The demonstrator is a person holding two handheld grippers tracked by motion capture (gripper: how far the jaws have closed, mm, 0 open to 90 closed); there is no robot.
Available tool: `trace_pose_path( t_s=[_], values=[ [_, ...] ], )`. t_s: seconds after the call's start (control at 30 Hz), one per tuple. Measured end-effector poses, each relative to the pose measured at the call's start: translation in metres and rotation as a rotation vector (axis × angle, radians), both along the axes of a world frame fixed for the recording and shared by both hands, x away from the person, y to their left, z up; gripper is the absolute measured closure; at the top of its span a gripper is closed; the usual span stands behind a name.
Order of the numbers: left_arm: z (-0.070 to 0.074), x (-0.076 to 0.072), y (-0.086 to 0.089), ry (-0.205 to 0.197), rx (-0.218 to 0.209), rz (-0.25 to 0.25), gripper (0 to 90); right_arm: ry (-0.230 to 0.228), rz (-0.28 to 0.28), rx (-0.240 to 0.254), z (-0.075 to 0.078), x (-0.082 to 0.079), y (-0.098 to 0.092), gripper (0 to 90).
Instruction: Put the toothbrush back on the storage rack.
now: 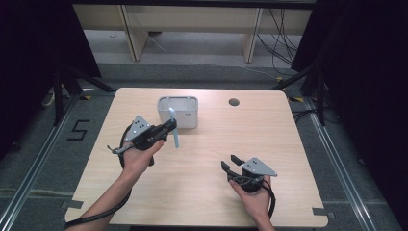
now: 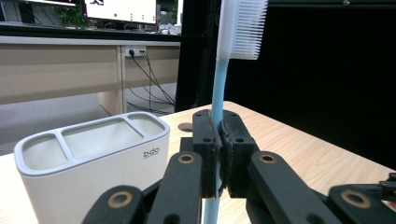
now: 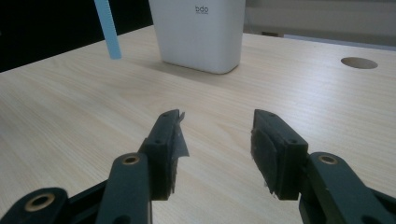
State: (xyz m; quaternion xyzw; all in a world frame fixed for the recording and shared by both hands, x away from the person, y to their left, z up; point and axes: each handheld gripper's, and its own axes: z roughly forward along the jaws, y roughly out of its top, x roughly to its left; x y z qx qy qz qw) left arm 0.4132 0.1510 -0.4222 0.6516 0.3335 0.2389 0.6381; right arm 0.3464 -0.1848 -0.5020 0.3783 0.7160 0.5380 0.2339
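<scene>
My left gripper [image 1: 170, 126] is shut on the handle of a light blue toothbrush [image 1: 173, 127], held upright above the table just in front of a white holder [image 1: 178, 112] with several compartments. In the left gripper view the toothbrush [image 2: 218, 93] rises between the closed jaws, its white bristle head at the top, and the holder [image 2: 88, 161] stands to the left. My right gripper [image 1: 230, 161] hovers low over the table at the front right, open with nothing between its jaws [image 3: 215, 140]. The right gripper view shows the holder [image 3: 198, 35] ahead and the toothbrush's lower end [image 3: 107, 30] hanging at the upper left.
The wooden table [image 1: 202, 159] has a round cable hole [image 1: 234, 102] at the back right. Desks and cables stand on the floor beyond the far edge. Black curtains hang on both sides.
</scene>
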Motion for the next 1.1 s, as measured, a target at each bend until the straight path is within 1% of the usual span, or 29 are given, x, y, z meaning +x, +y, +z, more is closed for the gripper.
trace_pose_path(
  t_s=[0.07,0.1,0.13,0.17,0.23,0.27,0.3,0.33,0.37,0.4,0.43,0.5,0.57,0.6,0.63,0.67,0.7,0.73,0.77,0.8,0.83,0.87,0.9,0.93,0.97,1.0,1.03,1.1],
  values=[
    [0.001,0.001,0.001,0.001,0.001,0.003,85.2,0.009,-0.009,0.001,0.000,-0.002,0.000,53.0],
    [0.001,0.001,0.002,0.001,0.000,0.006,85.2,-0.001,-0.008,-0.006,-0.001,-0.001,-0.001,53.0],
    [0.001,0.002,0.002,-0.001,-0.001,0.009,85.2,0.008,-0.013,-0.003,-0.001,-0.002,-0.001,53.0],
    [0.002,0.002,0.003,-0.002,-0.002,0.011,85.2,0.007,-0.012,-0.004,-0.001,-0.002,-0.001,53.0],
    [0.004,0.003,0.005,-0.008,0.000,0.017,85.2,0.025,-0.007,0.013,-0.001,-0.002,0.000,53.0],
    [0.005,0.004,0.006,-0.006,0.001,0.021,85.2,0.024,-0.007,0.012,-0.001,-0.002,-0.001,53.0],
    [0.005,0.005,0.007,-0.008,-0.001,0.023,85.2,0.027,-0.008,0.007,-0.001,-0.003,-0.001,53.0],
    [0.006,0.005,0.009,-0.011,0.003,0.026,85.2,0.014,-0.007,0.004,-0.002,-0.002,-0.001,53.0],
    [0.007,0.006,0.010,-0.012,0.002,0.030,85.2,0.010,-0.017,-0.017,-0.001,-0.003,-0.002,53.0],
    [0.008,0.007,0.011,-0.016,0.007,0.034,85.3,0.033,-0.014,0.007,-0.002,-0.004,0.000,53.0],
    [0.008,0.008,0.012,-0.019,0.003,0.038,85.3,0.021,-0.013,-0.013,-0.002,-0.004,-0.001,52.9],
    [0.010,0.009,0.015,-0.025,0.004,0.045,85.2,0.017,-0.008,0.005,-0.004,-0.003,0.000,52.9],
    [0.011,0.010,0.017,-0.030,0.002,0.054,85.2,0.003,-0.015,-0.019,-0.004,-0.004,-0.001,52.9],
    [0.012,0.011,0.018,-0.030,-0.002,0.058,85.3,0.031,-0.021,0.002,-0.004,-0.005,0.000,52.8],
    [0.013,0.011,0.019,-0.033,-0.004,0.061,85.2,0.045,-0.035,0.010,-0.004,-0.007,0.001,52.8],
    [0.014,0.011,0.020,-0.033,-0.003,0.065,85.2,0.040,-0.026,0.002,-0.004,-0.006,0.000,52.8],
    [0.014,0.012,0.020,-0.037,-0.004,0.068,85.2,0.034,-0.024,0.005,-0.004,-0.006,0.000,52.8],
    [0.014,0.012,0.020,-0.037,-0.004,0.068,85.2,0.018,-0.017,-0.013,-0.004,-0.005,-0.001,52.7],
    [0.016,0.013,0.021,-0.041,-0.001,0.074,85.2,-0.003,-0.019,-0.008,-0.005,-0.004,-0.001,52.7],
    [0.016,0.013,0.022,-0.045,0.002,0.076,85.2,0.015,-0.027,-0.004,-0.005,-0.005,0.000,52.5],
    [0.017,0.014,0.022,-0.050,0.004,0.079,85.2,0.025,-0.019,0.001,-0.005,-0.005,0.001,52.4],
    [0.017,0.014,0.022,-0.055,0.004,0.081,85.2,-0.001,-0.018,-0.010,-0.007,-0.004,0.000,52.3],
    [0.018,0.015,0.023,-0.057,0.006,0.083,85.3,0.000,-0.024,-0.021,-0.007,-0.004,0.000,52.2],
    [0.018,0.015,0.023,-0.060,0.007,0.083,85.2,0.011,-0.023,-0.026,-0.007,-0.005,0.000,52.1],
    [0.019,0.015,0.023,-0.061,0.005,0.086,85.2,0.018,-0.022,-0.015,-0.007,-0.005,0.001,52.0],
    [0.020,0.016,0.024,-0.064,0.006,0.087,85.2,0.012,-0.026,-0.013,-0.008,-0.005,0.002,52.0],
    [0.021,0.016,0.024,-0.067,0.007,0.089,85.2,0.016,-0.023,0.004,-0.009,-0.005,0.003,52.0],
    [0.023,0.017,0.024,-0.069,0.007,0.092,85.2,0.010,-0.016,0.005,-0.010,-0.005,0.003,52.0]
  ],
)
